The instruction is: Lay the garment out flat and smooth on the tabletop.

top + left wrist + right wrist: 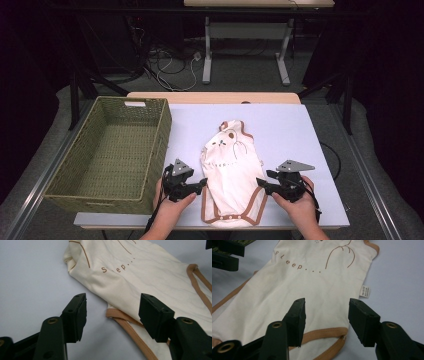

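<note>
Lying flat on the white table (300,130), the cream baby bodysuit (231,170) sits right of the woven basket (115,150). Flanking its lower part, the left gripper (202,184) and right gripper (260,184) point inward at the leg hems. Both have their jaws apart, clamped on nothing.

Brown lettering "sLeep..." runs across the front of the cream baby bodysuit (312,290); the print on its white side-seam tag (364,291) is too small to read.
</note>
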Demonstrator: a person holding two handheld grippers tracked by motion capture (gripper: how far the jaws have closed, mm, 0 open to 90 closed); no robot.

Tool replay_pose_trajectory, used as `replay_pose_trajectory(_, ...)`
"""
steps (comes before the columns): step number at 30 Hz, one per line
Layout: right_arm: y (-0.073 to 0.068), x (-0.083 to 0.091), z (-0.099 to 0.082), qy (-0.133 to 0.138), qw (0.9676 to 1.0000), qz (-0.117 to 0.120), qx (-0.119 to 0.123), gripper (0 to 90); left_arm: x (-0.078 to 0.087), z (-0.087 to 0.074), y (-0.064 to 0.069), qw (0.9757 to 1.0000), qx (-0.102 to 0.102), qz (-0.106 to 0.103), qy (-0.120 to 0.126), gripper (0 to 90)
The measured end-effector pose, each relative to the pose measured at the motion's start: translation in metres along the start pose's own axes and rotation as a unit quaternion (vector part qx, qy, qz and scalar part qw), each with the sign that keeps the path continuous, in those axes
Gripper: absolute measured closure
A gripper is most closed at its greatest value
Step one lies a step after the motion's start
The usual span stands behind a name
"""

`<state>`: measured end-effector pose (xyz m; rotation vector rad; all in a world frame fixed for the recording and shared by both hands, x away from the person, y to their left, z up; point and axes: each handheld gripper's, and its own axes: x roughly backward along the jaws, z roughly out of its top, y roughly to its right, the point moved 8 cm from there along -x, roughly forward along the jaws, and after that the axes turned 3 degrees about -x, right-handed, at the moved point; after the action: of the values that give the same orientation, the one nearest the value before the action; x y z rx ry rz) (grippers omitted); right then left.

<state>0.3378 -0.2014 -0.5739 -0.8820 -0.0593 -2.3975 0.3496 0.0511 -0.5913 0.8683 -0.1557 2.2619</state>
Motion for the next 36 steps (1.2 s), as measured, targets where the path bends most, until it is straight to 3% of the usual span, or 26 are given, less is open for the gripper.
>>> replay_pose_trajectory(3, 0.004, -0.003, 0.002, 0.001, 0.9999, -0.011, 0.009, 52.0, -0.007, 0.001, -0.005, 0.9999, 0.009, 0.005, -0.005, 44.3)
replay_pose_trajectory(6, 0.006, -0.005, 0.001, 0.007, 0.9999, -0.013, -0.001, 53.5, -0.013, -0.002, -0.005, 0.9993, 0.031, -0.005, -0.02, 53.6)
replay_pose_trajectory(12, 0.014, -0.006, -0.004, 0.008, 0.9995, -0.028, -0.009, 53.9, -0.023, -0.008, -0.003, 0.998, 0.048, -0.01, -0.041, 60.3)
replay_pose_trajectory(17, 0.02, -0.006, -0.005, 0.007, 0.9991, -0.034, -0.025, 54.8, -0.026, -0.01, 0.001, 0.9982, 0.032, 0.004, -0.051, 66.6)
replay_pose_trajectory(19, 0.022, -0.007, -0.005, 0.011, 0.9988, -0.033, -0.036, 56.2, -0.026, -0.01, 0.003, 0.998, 0.034, 0.001, -0.053, 71.1)
replay_pose_trajectory(25, 0.028, -0.013, -0.015, -0.02, 0.9982, -0.034, -0.045, 57.8, -0.026, -0.012, 0.006, 0.9973, 0.041, -0.017, -0.058, 83.9)
replay_pose_trajectory(30, 0.029, -0.019, -0.024, -0.046, 0.9974, -0.027, -0.049, 59.1, -0.023, -0.012, 0.006, 0.9976, 0.035, -0.014, -0.058, 86.5)
replay_pose_trajectory(35, 0.027, -0.021, -0.027, -0.055, 0.9972, -0.025, -0.045, 68.0, -0.02, -0.013, 0.005, 0.9977, 0.031, -0.01, -0.06, 87.4)
replay_pose_trajectory(36, 0.027, -0.021, -0.028, -0.056, 0.9971, -0.02, -0.048, 75.5, -0.018, -0.014, 0.004, 0.9977, 0.03, -0.004, -0.061, 87.5)
